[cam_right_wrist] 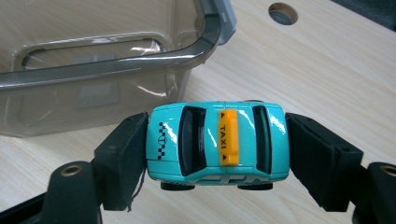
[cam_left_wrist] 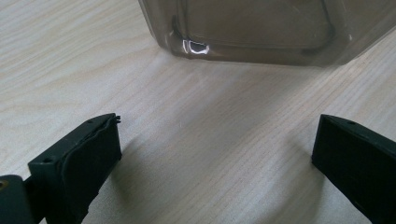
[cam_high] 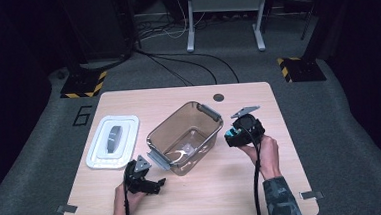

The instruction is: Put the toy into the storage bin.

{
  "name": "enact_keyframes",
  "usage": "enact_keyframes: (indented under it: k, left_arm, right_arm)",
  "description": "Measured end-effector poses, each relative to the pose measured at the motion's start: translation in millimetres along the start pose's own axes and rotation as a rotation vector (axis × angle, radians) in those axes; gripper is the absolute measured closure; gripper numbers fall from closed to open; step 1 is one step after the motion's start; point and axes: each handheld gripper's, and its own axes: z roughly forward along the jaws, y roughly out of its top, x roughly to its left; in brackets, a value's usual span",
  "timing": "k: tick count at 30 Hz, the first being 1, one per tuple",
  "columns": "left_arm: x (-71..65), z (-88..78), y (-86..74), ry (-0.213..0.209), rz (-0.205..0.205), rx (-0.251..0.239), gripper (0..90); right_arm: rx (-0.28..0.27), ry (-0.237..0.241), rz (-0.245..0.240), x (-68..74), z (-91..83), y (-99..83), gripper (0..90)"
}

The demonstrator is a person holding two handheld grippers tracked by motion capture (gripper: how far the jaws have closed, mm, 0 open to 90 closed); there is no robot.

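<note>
Toy taxi clamped nose-to-tail in right hand-held gripper, long axis across the jaws, above the desk. Clear bin just to its left, nearer this hand. Left hand-held gripper wide, empty. One taxi, one bin, one lid.

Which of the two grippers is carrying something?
The right gripper: its jaws clamp a turquoise toy taxi. The left gripper stands open over bare table.
</note>
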Motion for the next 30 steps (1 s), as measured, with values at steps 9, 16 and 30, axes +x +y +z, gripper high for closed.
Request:
enact_keyframes:
  k: [9, 16, 30]
  left_arm:
    - [0.0, 0.0, 0.0, 0.0, 0.0, 0.0, 0.9]
    - [0.0, 0.0, 0.0, 0.0, 0.0, 0.0, 0.9]
    - [0.0, 0.0, 0.0, 0.0, 0.0, 0.0, 0.9]
  right_arm:
    - [-0.026, -0.022, -0.008, -7.0, -15.8, 12.4, 24.4]
    - [-0.04, -0.026, -0.005, -8.9, -22.1, 21.7, 24.3]
    - [-0.052, -0.024, -0.03, -4.9, -24.0, 41.0, 24.4]
